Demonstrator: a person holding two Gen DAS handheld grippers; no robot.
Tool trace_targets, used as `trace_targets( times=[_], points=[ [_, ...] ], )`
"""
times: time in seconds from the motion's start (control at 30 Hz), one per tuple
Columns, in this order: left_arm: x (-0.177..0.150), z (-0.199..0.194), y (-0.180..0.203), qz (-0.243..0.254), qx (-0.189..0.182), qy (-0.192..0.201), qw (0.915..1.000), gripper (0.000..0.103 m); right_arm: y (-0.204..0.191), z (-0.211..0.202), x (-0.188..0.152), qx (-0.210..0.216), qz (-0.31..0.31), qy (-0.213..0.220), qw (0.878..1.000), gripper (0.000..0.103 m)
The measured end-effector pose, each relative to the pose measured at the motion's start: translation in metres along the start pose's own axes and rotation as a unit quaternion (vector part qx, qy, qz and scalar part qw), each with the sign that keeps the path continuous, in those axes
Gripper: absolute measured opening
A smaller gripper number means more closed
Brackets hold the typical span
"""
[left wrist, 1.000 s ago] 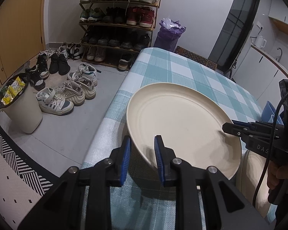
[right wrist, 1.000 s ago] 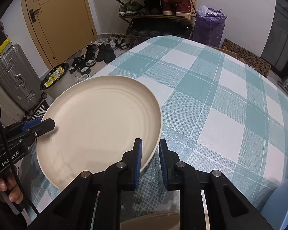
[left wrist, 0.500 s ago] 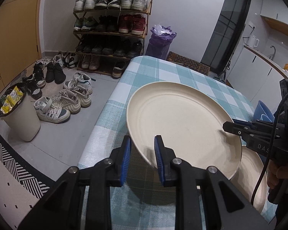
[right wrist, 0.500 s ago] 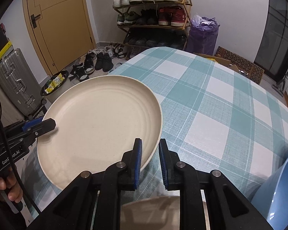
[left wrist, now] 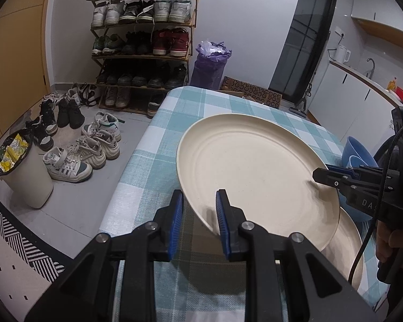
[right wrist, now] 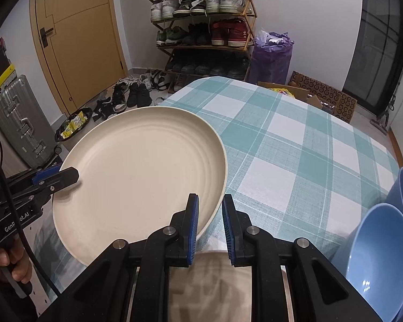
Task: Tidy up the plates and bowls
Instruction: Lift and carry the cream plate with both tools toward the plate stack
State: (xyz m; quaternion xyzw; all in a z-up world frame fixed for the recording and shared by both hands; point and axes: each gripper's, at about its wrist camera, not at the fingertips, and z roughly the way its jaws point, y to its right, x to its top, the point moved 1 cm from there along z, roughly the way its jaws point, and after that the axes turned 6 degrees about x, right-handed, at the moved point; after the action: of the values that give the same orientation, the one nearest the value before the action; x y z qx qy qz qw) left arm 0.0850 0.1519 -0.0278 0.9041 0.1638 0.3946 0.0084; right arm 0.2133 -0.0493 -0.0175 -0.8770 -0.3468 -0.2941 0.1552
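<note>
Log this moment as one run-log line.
left claw: shut on cream plate | right claw: shut on cream plate | plate: lifted above second plate | blue bowls: untouched

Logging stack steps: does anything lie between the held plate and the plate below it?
Nothing visible does. Both grippers, left and right, hold the plate by its rim above the second plate. The blue bowls sit off to the right.

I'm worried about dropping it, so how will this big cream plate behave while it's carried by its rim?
The cream plate looks rigid, holding its shape though pinched only at two rim points. Its smooth surface may slip between the pads, and it would probably tilt if one grip loosened.
</note>
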Motion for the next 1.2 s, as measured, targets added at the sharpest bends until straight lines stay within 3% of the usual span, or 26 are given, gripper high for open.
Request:
trace_targets(
  times=[1.2],
  points=[
    [-0.024,-0.022,0.082,0.084,-0.029,0.005,0.996,0.023,0.045,-0.069,-0.073,-0.039,0.062,0.009,0.997,0.018]
  ],
)
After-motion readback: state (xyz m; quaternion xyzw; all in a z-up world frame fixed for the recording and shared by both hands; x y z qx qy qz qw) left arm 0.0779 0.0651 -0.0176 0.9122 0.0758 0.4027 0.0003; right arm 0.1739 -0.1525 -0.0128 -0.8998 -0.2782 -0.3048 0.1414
